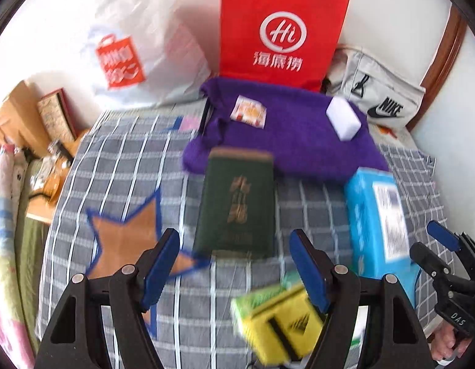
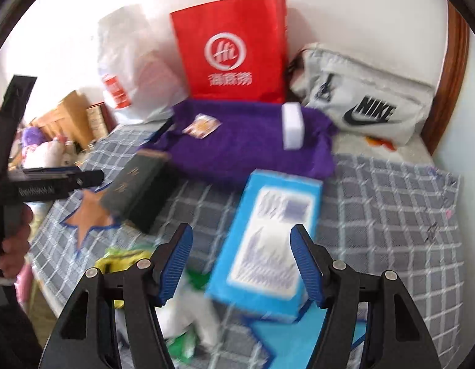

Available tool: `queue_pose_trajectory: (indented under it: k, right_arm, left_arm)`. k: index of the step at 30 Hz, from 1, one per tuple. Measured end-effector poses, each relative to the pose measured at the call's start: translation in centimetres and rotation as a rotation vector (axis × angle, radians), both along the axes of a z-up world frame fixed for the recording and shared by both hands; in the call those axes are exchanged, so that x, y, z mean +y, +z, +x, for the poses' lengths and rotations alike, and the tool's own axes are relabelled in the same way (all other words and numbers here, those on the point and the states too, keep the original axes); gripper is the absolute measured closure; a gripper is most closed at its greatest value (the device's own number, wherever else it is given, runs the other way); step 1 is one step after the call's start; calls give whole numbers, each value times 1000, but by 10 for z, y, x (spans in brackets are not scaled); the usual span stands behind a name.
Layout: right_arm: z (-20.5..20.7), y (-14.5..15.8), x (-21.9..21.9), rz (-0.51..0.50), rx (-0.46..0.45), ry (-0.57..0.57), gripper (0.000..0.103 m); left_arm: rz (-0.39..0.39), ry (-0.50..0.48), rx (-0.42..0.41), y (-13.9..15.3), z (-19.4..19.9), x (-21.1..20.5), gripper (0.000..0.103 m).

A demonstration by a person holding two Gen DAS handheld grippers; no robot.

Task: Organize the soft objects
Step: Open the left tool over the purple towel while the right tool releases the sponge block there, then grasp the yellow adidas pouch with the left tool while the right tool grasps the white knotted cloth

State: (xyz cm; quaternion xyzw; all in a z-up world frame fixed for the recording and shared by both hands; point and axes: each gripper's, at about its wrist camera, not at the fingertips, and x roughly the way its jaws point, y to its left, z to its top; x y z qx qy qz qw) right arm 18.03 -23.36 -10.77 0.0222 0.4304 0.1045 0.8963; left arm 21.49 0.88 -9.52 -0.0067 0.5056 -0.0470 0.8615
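A folded purple cloth lies on the checked bed, with a white foam block and a small printed packet on top of it. In front of it are a dark green book, a blue box and a yellow-green pack. My left gripper hovers open above the book and the pack and holds nothing. My right gripper is open above the blue box, and its pads do not touch the box. The purple cloth lies beyond it.
A red paper bag, a white plastic bag and a grey Nike pouch stand against the wall behind the cloth. The bedsheet has an orange star patch. Plush toys and wooden furniture are at the left.
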Motion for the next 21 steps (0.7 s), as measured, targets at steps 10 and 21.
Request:
queue_pose_trajectory:
  k: [10, 21]
  right_arm:
    - [-49, -36, 41, -5, 49, 95, 47]
    - [-55, -69, 56, -18, 98, 133, 71]
  left_arm:
    - [-71, 60, 37, -35, -55, 34, 30]
    - [-155, -46, 57, -53, -69, 11, 31]
